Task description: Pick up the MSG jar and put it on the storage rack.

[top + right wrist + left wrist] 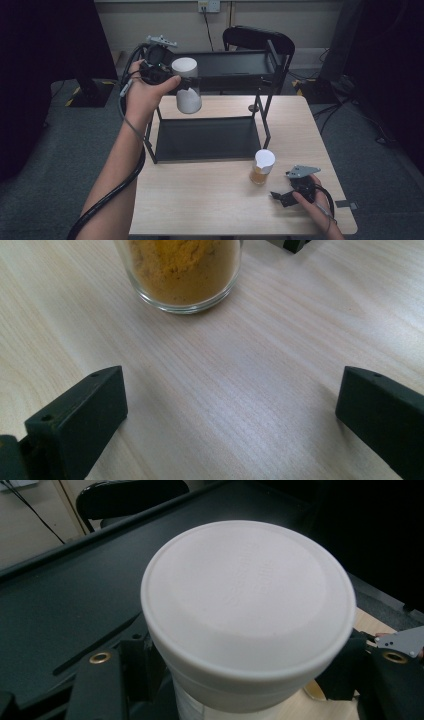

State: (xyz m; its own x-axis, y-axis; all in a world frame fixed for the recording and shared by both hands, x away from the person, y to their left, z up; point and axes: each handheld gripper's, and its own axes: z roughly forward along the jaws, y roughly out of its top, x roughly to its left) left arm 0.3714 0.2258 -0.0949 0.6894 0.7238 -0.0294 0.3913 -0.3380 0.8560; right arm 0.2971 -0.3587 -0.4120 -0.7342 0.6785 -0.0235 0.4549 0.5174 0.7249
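Note:
My left gripper (185, 84) is shut on a white-lidded jar (187, 86) and holds it in the air at the left front corner of the black two-shelf rack (207, 137). From the left gripper view the jar's round white lid (248, 600) sits between the jaws, above the rack's upper shelf (75, 600). A second jar (262, 167), glass with orange-brown powder and a white lid, stands on the wooden table (200, 200). My right gripper (278, 196) rests open on the table just right of it. The jar's base (182, 272) lies ahead of the wide-apart jaws.
The rack's lower shelf (207, 137) is bare and its upper shelf (227, 64) is dark and flat. A black chair (257, 40) stands behind the rack. A thick cable (112, 192) trails from my left hand along the forearm.

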